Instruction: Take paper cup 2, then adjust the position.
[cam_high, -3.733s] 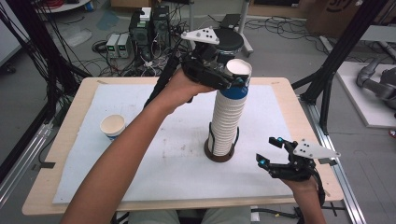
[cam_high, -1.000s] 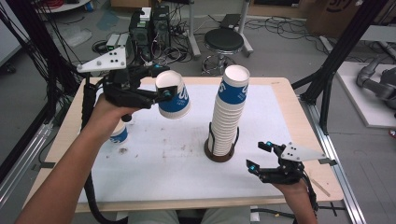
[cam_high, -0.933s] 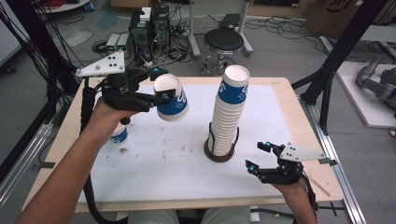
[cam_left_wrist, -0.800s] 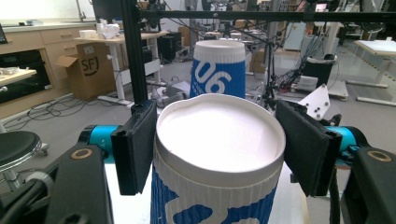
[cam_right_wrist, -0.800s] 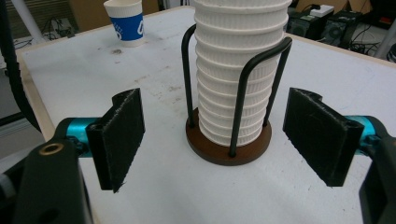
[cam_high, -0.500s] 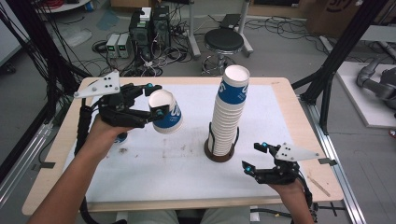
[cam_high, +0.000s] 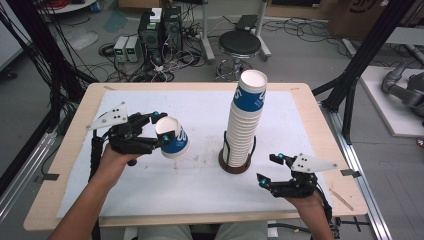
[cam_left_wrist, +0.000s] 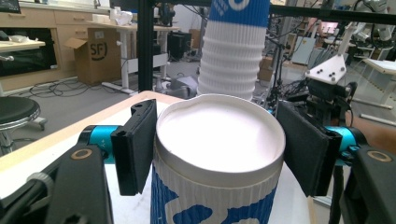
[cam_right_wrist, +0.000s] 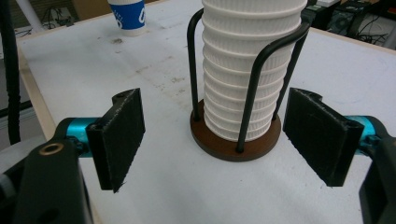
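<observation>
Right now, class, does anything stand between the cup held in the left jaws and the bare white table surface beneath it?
Nothing visible does: the blue-and-white ribbed paper cup hangs over bare white table surface.

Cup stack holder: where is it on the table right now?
High view: the cup stack holder stands right of the table's centre, between the cup in the left tongs and the open right tongs.

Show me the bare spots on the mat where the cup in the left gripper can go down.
Bare mat lies below the held cup, between the left gripper and the cup stack, and along the near edge between both hands. The far left corner is bare too. It is tight around the stack's holder, where the right gripper waits open.
</observation>
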